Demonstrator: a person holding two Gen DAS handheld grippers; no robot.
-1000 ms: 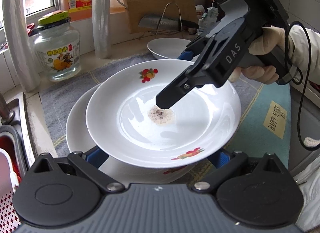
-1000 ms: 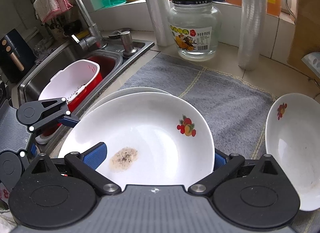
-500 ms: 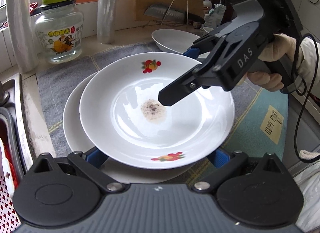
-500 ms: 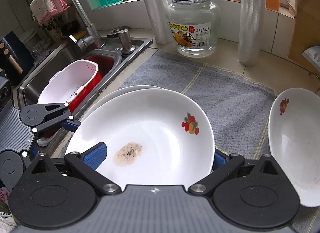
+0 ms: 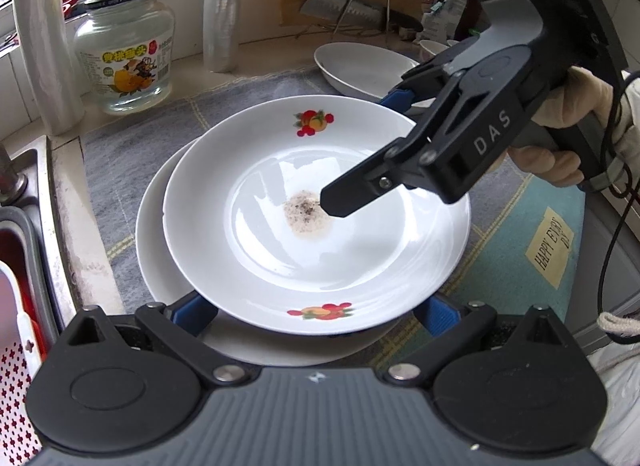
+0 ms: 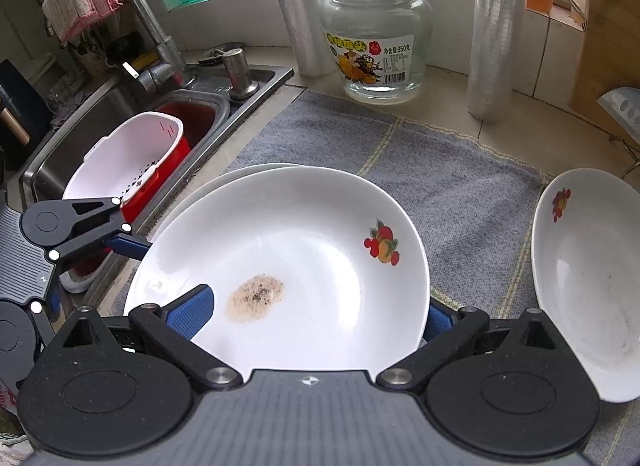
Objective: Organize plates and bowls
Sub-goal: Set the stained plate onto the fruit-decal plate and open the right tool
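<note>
Beside the steel sink (image 6: pixel 120 113), a kitchen worktop (image 6: pixel 448 101) carried a grey cloth mat (image 6: pixel 452 189), and on that mat sat the stack the task turned on. A white fruit-print plate (image 5: pixel 256 169) with a peppery brown smear (image 5: pixel 306 215) at its centre lay on top of a second plate (image 5: pixel 154 234), shifted off-centre so the lower rim showed only on the sink side. The right gripper (image 6: pixel 312 312) had one blue pad over the near rim and one under the edge at the far side of its span; whether it truly pinched the plate or only bracketed it I cannot tell. The left gripper (image 5: pixel 316 312) stood wide open, its pads either side of the plate's near edge and apparently below it. Away from the sink, another fruit-print plate (image 6: pixel 588 290) lay at the mat's edge, tilted in the right wrist view. A glass jar (image 6: pixel 378 45) stood behind the mat. Risk lay in the glaze: a thin rim hold could slip, dropping the plate onto the one beneath and chipping both, or nudging the stack towards the sink.
</note>
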